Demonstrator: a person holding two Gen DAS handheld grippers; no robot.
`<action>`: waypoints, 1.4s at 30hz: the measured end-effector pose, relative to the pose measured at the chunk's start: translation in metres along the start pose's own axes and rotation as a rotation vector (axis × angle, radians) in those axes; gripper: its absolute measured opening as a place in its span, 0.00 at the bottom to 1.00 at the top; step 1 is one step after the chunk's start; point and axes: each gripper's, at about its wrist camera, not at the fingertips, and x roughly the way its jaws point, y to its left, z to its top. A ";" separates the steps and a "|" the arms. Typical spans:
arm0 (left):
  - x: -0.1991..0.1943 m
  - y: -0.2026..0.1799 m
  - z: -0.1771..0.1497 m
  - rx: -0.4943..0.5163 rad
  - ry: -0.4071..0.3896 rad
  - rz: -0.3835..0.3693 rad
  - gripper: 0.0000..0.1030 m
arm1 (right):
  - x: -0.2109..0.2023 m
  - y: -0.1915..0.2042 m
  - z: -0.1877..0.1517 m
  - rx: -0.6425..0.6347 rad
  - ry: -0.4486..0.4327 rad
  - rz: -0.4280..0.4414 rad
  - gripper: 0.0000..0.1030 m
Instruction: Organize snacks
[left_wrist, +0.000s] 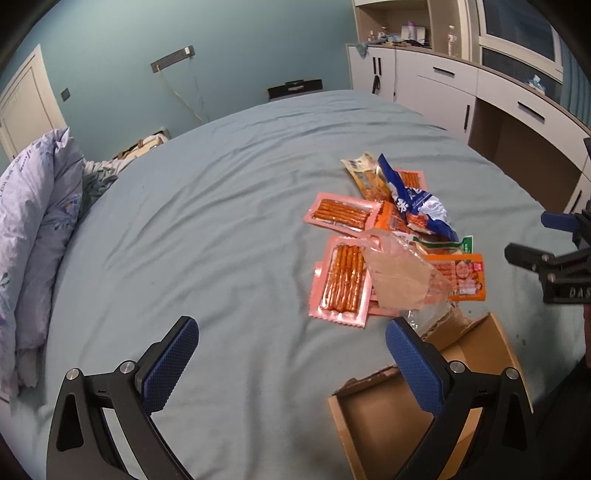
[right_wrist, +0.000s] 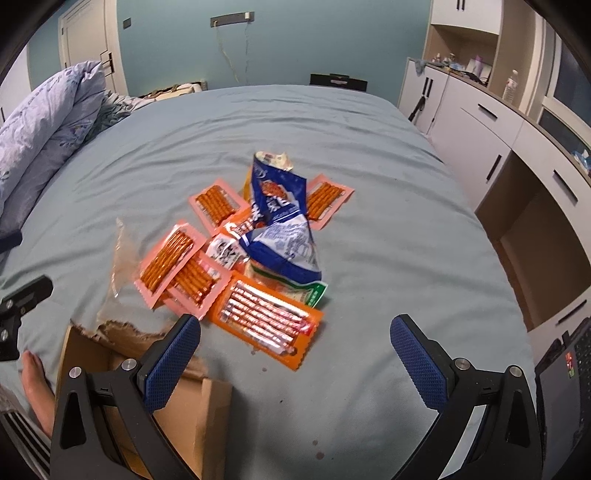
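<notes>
We are at the start: both the left gripper (left_wrist: 291, 354) and right gripper (right_wrist: 295, 354) hover wide open, empty. The snack packets (right_wrist: 258, 251) lie heaped on the bed (right_wrist: 369, 155) beside the cardboard box (left_wrist: 373, 413); next we pick one.

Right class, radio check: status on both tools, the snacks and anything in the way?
Left tool open, empty. Right tool open, empty. Snack pile loose on the bed, cardboard box beside it. Clear plastic bag draped over nearest packs.
</notes>
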 end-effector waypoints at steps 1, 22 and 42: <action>0.000 0.001 0.000 -0.005 0.002 -0.003 1.00 | 0.002 -0.002 0.001 0.008 0.001 0.000 1.00; 0.015 0.026 0.003 -0.145 0.079 -0.104 1.00 | 0.111 -0.036 0.066 0.163 0.079 0.088 1.00; 0.027 0.012 0.014 -0.041 0.047 -0.041 1.00 | 0.187 -0.042 0.098 0.236 0.216 0.312 0.38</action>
